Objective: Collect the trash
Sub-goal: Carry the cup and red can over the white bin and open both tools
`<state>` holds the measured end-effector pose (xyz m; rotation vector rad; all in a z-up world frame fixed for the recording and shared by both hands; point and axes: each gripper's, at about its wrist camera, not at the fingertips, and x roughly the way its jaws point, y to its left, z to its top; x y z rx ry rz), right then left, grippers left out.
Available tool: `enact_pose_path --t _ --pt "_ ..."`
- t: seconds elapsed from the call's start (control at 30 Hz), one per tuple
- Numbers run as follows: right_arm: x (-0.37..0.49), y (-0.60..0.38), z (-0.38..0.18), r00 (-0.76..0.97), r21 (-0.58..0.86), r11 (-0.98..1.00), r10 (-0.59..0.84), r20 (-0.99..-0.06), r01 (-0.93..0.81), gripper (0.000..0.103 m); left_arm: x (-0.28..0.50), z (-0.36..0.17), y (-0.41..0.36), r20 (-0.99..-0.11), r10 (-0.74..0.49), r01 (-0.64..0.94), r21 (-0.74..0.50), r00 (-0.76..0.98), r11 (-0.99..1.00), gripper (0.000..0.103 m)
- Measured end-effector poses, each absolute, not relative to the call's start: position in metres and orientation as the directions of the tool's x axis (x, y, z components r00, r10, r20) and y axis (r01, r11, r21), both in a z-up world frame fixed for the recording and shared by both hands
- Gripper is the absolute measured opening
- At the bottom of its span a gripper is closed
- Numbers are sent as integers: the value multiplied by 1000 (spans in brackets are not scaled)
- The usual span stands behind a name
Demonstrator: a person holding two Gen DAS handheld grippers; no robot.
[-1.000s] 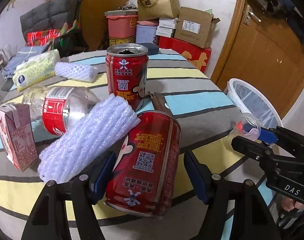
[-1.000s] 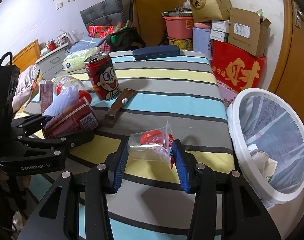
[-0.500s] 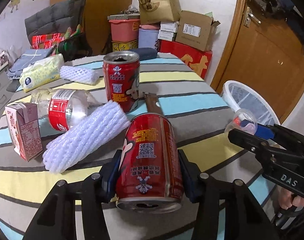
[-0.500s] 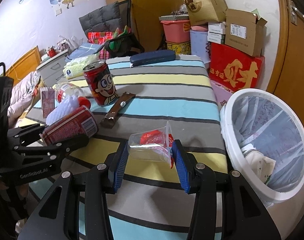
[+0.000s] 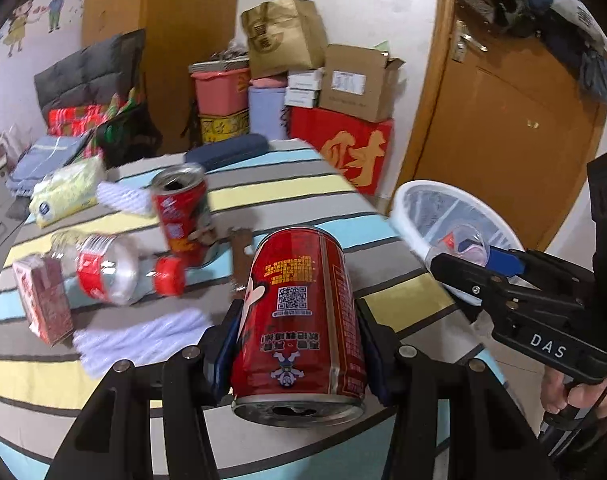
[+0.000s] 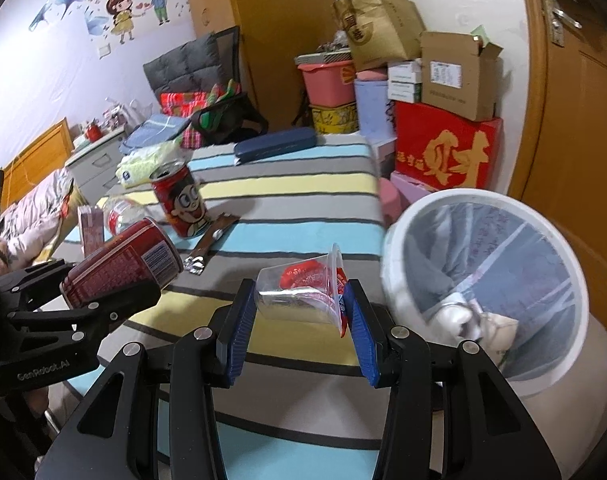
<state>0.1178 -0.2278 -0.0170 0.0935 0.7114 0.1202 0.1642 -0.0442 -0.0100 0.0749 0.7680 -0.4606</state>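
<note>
Red can (image 5: 299, 316) clamped in left gripper (image 5: 299, 344); plastic cup (image 6: 303, 294) pinched in right gripper (image 6: 299, 320)

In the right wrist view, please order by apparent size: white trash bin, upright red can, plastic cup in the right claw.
1. White trash bin.
2 and 3. Upright red can and plastic cup look alike; the cup is nearer, so unsure.

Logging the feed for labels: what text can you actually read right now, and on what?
"DAS": side of the right gripper.
"GenRobot.AI": side of the left gripper.
Held red can: QR code and Chinese print, too small to read.
Red box: large gold Chinese character.
Cardboard box label: blurred.
</note>
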Motion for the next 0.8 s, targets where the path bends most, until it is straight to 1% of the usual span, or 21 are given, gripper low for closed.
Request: enact_pose_path --t 0.3,0.5,0.63,0.8 --pt "106 -270 -2 789 120 993 77 -609 -4 46 154 8 -97 -651 -451 512 -110 610 852 53" --pt "99 -302 5 802 105 993 19 -597 54 46 152 11 -135 -647 -476 553 -99 596 827 53" --pt "96 -319 4 800 95 991 -15 -600 90 46 153 12 -160 -645 -504 583 -110 574 805 53" --pt "100 -342 -4 778 97 986 -42 -627 132 46 161 5 -192 -662 -524 617 -117 536 778 53"
